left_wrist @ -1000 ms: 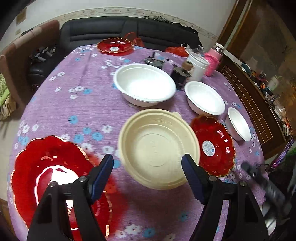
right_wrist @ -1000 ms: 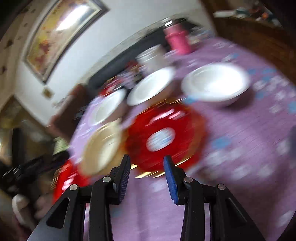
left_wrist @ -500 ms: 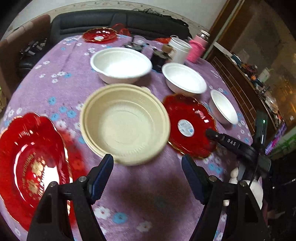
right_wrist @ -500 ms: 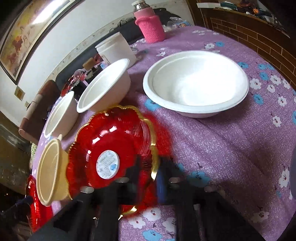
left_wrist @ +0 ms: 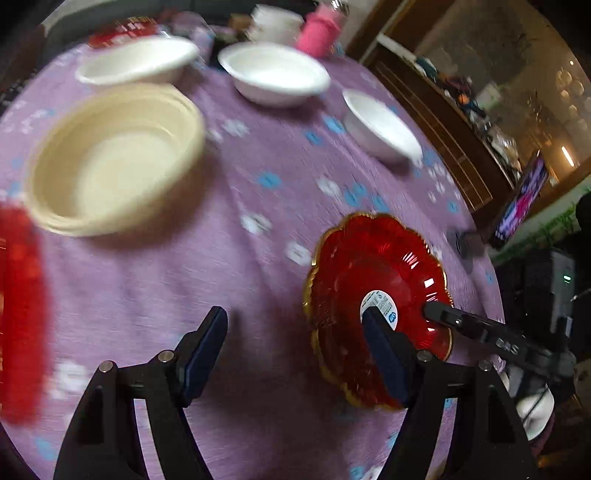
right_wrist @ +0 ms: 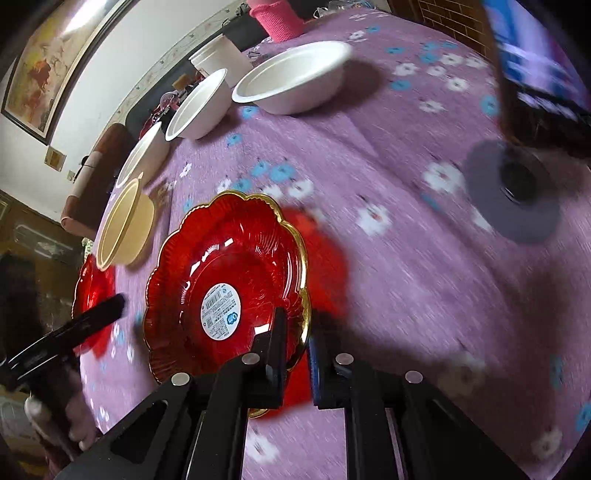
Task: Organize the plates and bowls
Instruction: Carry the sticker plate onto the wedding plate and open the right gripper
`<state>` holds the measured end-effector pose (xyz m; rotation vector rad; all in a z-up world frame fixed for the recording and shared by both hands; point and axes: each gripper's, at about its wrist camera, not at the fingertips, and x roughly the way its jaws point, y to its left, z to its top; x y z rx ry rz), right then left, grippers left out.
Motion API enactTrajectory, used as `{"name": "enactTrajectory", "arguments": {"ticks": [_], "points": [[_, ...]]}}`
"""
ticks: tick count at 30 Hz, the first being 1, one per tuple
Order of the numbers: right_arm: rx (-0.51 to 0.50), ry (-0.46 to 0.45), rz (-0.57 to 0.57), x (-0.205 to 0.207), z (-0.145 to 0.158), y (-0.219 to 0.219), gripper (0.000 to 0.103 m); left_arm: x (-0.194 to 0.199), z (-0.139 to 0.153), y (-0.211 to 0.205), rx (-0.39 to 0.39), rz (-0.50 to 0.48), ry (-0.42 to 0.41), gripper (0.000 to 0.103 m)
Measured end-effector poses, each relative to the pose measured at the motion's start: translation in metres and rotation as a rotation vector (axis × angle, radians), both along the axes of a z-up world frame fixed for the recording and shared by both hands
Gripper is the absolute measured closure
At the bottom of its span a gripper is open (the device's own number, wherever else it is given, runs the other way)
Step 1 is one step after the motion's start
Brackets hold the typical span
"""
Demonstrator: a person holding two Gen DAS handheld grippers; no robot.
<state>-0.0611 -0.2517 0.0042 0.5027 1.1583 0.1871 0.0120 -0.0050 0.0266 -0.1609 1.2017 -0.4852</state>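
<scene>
On my far left a big red plate [left_wrist: 22, 314] sits at the edge of the desk [left_wrist: 155, 295], blurred, only part of it in my left camera. Just beside it, further in, is the cream bowl [left_wrist: 114, 158], upright on the purple flowered cloth. Behind it is a wide white bowl [left_wrist: 136, 61], then a second white bowl [left_wrist: 273, 75] to its right, and a smaller white bowl [left_wrist: 380, 125] nearer the right edge. A pink bottle [left_wrist: 317, 31] and a white tub [left_wrist: 273, 22] stand at the far side.

My left claw [left_wrist: 295, 343] is spread, and its jaws are closing a little; only bare cloth lies between them. Its right finger overlaps the small red plate [left_wrist: 369, 269] in my view, but I cannot tell that it touches.

That small red plate [right_wrist: 225, 273], gold-rimmed with a white sticker in its middle, is near the front right of the desk, tilted up off the cloth. My right claw [right_wrist: 297, 343] is pressed together on its near rim, one finger inside the plate and one outside.

Further right a dark round stand base [right_wrist: 513, 192] rests on the cloth, and a lit screen [right_wrist: 535, 59] stands above it.
</scene>
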Motion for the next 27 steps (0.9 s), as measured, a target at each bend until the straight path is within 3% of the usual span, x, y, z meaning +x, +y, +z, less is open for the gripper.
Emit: {"name": "enactTrajectory", "arguments": {"ticks": [1, 3, 5, 10, 13, 20, 27], "points": [[-0.006, -0.006, 0.002, -0.005, 0.000, -0.002, 0.092, 0.001, -0.006, -0.010, 0.006, -0.012, 0.011, 0.038], [-0.006, -0.013, 0.000, -0.009, -0.001, -0.004, 0.092, 0.000, -0.006, -0.026, 0.056, -0.016, -0.047, 0.042], [-0.014, -0.021, 0.002, -0.008, 0.000, -0.003, 0.092, 0.000, -0.007, -0.043, 0.085, -0.056, -0.068, 0.066], [-0.063, -0.054, 0.004, -0.010, 0.005, 0.003, 0.091, -0.008, -0.008, -0.047, 0.170, -0.035, -0.109, 0.075], [-0.064, -0.073, 0.007, -0.015, 0.008, 0.005, 0.091, -0.014, -0.003, -0.033, 0.146, -0.007, -0.099, 0.075], [-0.058, -0.174, 0.070, -0.012, 0.047, 0.049, 0.091, -0.035, 0.044, 0.035, 0.107, 0.154, -0.202, 0.075], [-0.027, -0.287, 0.256, 0.025, 0.094, 0.161, 0.091, -0.047, 0.090, 0.155, 0.119, 0.389, -0.280, 0.075]]}}
